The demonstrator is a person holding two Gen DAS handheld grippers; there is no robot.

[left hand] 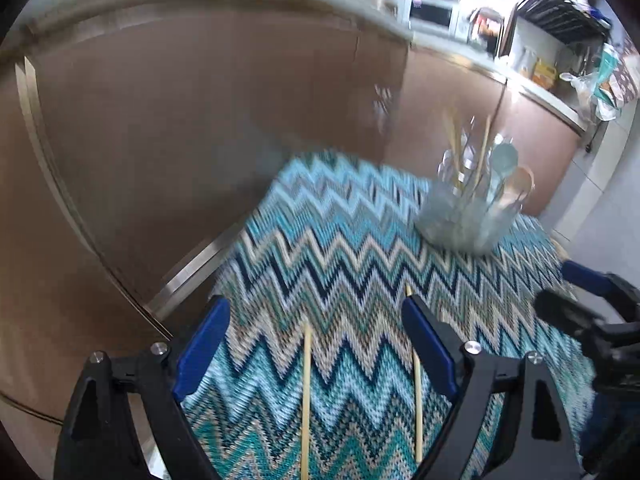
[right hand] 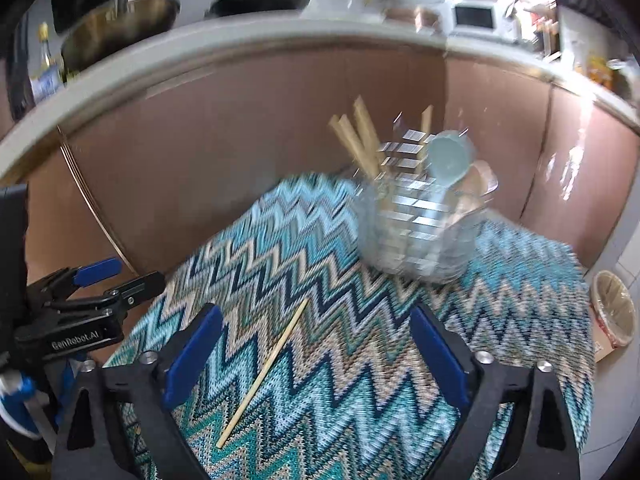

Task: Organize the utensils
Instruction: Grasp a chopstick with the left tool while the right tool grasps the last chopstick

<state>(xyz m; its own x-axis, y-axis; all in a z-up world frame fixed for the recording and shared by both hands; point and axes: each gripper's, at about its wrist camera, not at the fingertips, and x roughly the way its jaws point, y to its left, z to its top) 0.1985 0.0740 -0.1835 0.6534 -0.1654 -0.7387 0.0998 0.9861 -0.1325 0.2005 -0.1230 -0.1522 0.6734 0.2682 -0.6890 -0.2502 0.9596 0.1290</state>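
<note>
Two chopsticks [left hand: 306, 400] lie on the cloth [left hand: 360, 240], the utensil holder [left hand: 466, 220] behind them.

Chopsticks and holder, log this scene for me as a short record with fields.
surface: zigzag cloth
loose chopsticks: two, lying on the cloth
holder: clear jar, upright at the far side, holding chopsticks, spoons and metal utensils
left tongs: open, empty, above the loose chopsticks
right tongs: open, empty

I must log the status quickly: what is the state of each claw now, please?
Left claw: open, holding nothing; a chopstick lies on the cloth between its fingers.
Right claw: open, holding nothing.
</note>
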